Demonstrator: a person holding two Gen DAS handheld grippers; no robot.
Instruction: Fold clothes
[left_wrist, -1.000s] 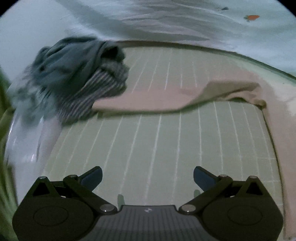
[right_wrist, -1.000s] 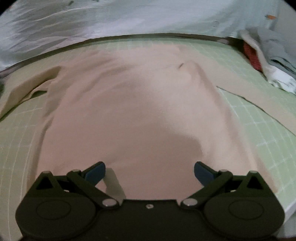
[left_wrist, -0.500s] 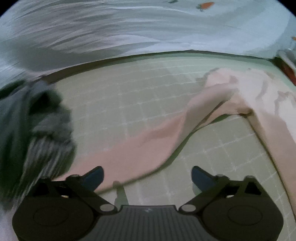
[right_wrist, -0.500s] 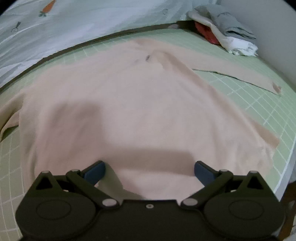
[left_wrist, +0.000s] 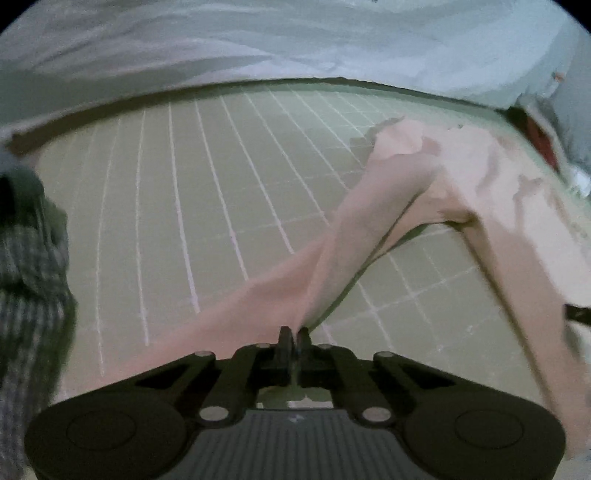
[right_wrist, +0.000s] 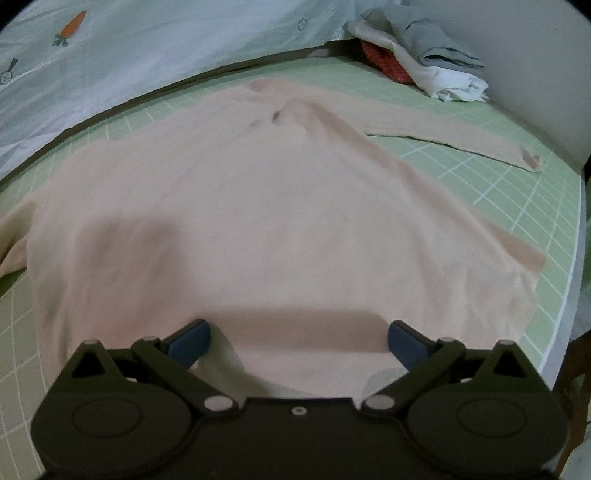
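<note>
A pale pink long-sleeved top (right_wrist: 258, 206) lies spread flat on the green grid mat (right_wrist: 517, 184). Its right sleeve (right_wrist: 461, 142) stretches out toward the mat's right edge. In the left wrist view my left gripper (left_wrist: 294, 338) is shut on the top's left sleeve (left_wrist: 369, 229), which rises from the mat in a raised fold toward the body of the top (left_wrist: 517, 221). My right gripper (right_wrist: 299, 339) is open and empty, hovering over the hem of the top.
A heap of grey and striped clothes (left_wrist: 33, 266) lies at the mat's left end. A stack of folded clothes (right_wrist: 424, 59) sits at the far right corner. A pale sheet with carrot prints (right_wrist: 147, 55) lies beyond the mat.
My left gripper has closed on the pink sleeve, having been open half a second ago, and has moved closer to it. My right gripper has stayed open over the hem.
</note>
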